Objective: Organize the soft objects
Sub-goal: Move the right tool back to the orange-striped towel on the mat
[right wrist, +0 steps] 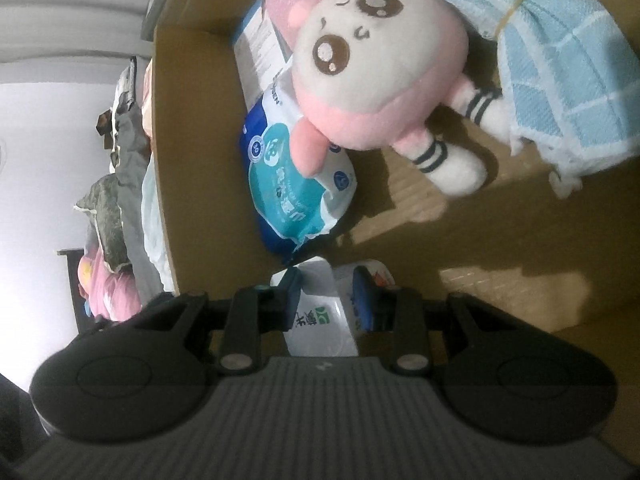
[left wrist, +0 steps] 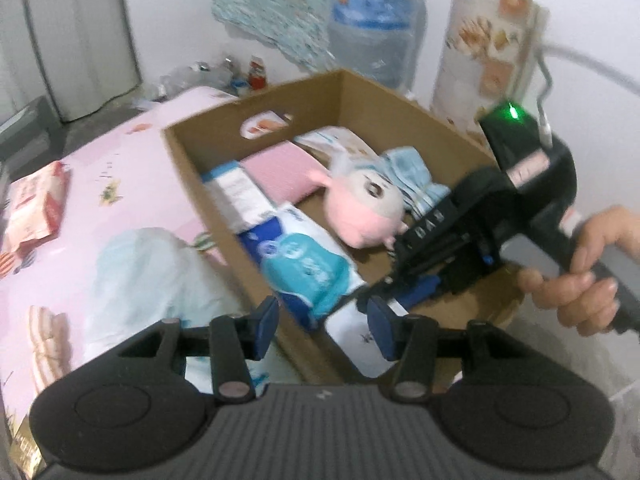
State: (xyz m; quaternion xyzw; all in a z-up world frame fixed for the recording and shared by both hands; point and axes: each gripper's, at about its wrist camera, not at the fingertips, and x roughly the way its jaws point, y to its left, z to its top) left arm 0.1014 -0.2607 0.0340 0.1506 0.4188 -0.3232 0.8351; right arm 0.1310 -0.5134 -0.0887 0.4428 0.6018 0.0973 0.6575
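Observation:
A cardboard box (left wrist: 192, 168) stands on a pink bed. Inside lie a pink plush toy (left wrist: 360, 208), a blue towel (left wrist: 412, 172), a pink pad (left wrist: 280, 172), a blue wipes pack (left wrist: 304, 268) and a white box (left wrist: 240, 196). My right gripper (right wrist: 326, 294) reaches into the box (right wrist: 192, 168) and is shut on a white tissue pack (right wrist: 320, 312), beside the wipes pack (right wrist: 292, 188), the plush toy (right wrist: 372, 76) and the towel (right wrist: 560, 76). In the left wrist view the right gripper (left wrist: 394, 294) shows too. My left gripper (left wrist: 324, 330) is open and empty above the box's near wall.
A pale blue and white cloth (left wrist: 152, 276) lies on the pink bed sheet (left wrist: 120, 152) left of the box. A red and white pack (left wrist: 34, 212) lies at the far left. A water jug (left wrist: 372, 28) and a printed box (left wrist: 488, 52) stand behind.

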